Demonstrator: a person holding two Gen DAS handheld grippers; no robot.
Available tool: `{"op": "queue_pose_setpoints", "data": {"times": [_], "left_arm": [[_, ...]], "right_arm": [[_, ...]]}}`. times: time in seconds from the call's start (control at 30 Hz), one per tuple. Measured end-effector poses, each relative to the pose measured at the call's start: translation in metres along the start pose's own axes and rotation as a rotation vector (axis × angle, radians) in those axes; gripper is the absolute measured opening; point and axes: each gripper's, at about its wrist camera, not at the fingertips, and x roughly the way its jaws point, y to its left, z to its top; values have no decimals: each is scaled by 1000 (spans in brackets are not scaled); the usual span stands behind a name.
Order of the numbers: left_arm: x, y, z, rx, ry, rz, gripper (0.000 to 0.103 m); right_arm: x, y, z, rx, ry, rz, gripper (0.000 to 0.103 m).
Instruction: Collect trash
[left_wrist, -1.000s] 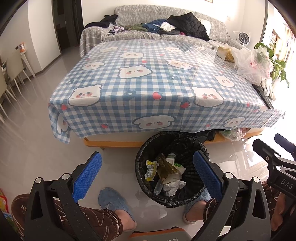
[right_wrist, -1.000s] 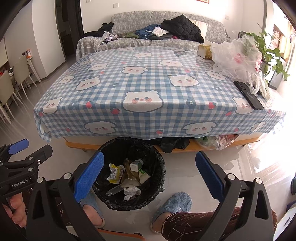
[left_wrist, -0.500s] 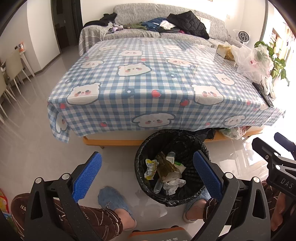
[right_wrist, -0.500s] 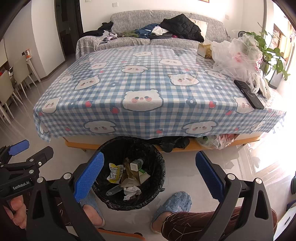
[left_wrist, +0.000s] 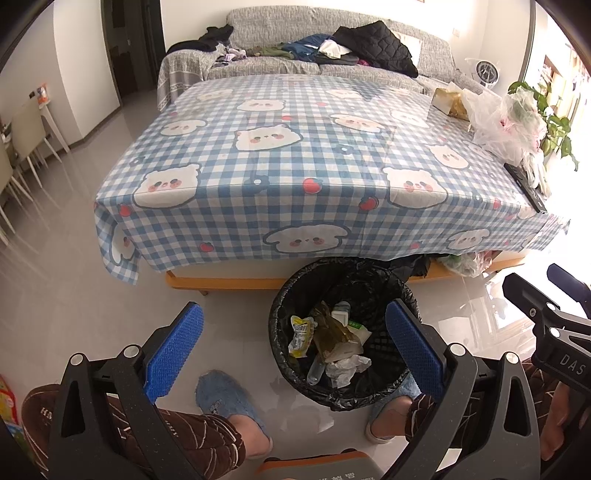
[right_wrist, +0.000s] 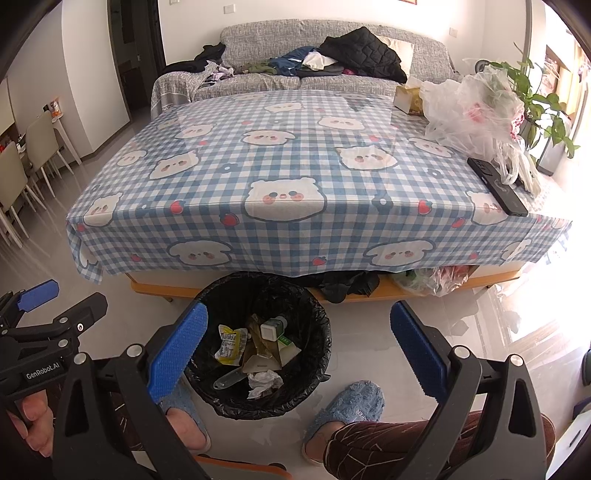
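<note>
A round bin with a black liner stands on the floor in front of the table, between the person's feet. Inside lie a yellow wrapper, a brown bag, a small white bottle and crumpled white paper. My left gripper is open and empty just above the bin's left side. My right gripper is open and empty too, with the bin under its left finger. The right wrist view shows the same wrapper, bottle and paper.
The low table wears a blue checked bear cloth. At its right end are a clear plastic bag, a black phone and a tissue box. Bags sit on the shelf underneath. Blue slippers flank the bin. Behind stands a clothes-strewn sofa.
Both views have drifted very slightly. Both grippers stay open, and the trash in the bin lies as before.
</note>
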Motion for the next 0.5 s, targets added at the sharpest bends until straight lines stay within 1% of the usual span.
{"op": "queue_pose_setpoints", "data": {"times": [0.33,0.5], "left_arm": [[1,1,0,5,3,17,97],[1,3,0,2,8,13,97]], "right_arm": [[1,0,0,1,3,0,95],[2,0,-1,0,3,0,95]]}}
